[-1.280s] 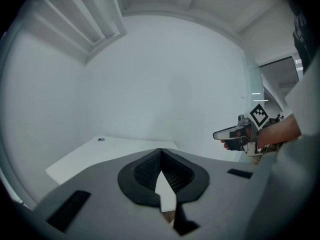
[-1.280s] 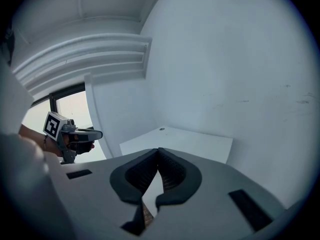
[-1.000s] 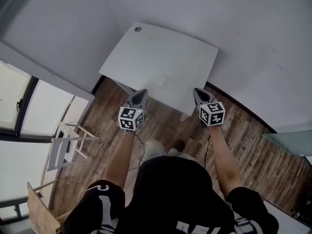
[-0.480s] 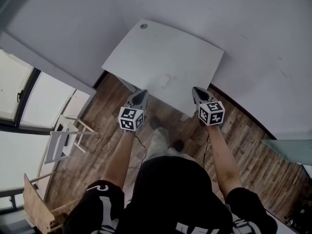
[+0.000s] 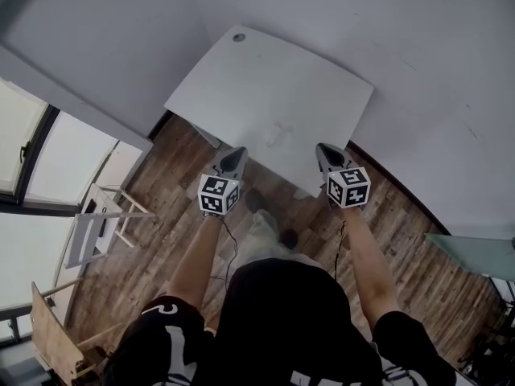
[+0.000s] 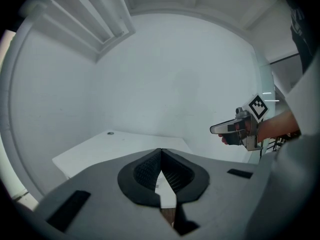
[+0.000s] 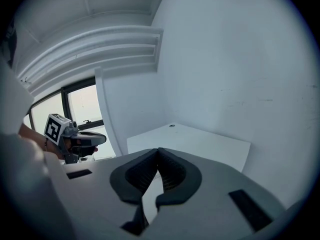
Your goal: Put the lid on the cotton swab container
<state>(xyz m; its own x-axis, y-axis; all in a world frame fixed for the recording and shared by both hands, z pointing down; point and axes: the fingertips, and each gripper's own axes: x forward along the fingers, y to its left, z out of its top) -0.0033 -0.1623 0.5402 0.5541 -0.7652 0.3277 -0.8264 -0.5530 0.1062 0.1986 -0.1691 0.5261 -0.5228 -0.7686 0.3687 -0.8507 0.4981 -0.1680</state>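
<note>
Well, both grippers are closed and empty. The left gripper (image 6: 161,152) has its two dark ribbed pads pressed together at the tip with nothing between them, and the right gripper (image 7: 159,151) looks just the same in its own view. The person holds them side by side, well apart from each other, both aimed toward the white table (image 5: 241,79) and tipped slightly down. Seen from above, their tips reach about to the table's near edge and touch nothing.

On the tabletop, just past that near edge, lies a small pale object (image 5: 278,134). It sits ahead of the grippers, roughly midway between the lines they point along, and clear of both. It is too small and faint to tell whether it is the container, the lid or the two together.

Beyond it the table runs back into a corner of two white walls, with a small round hole (image 5: 239,37) at its far corner. Under the person's feet is a wooden floor (image 5: 161,215).
</note>
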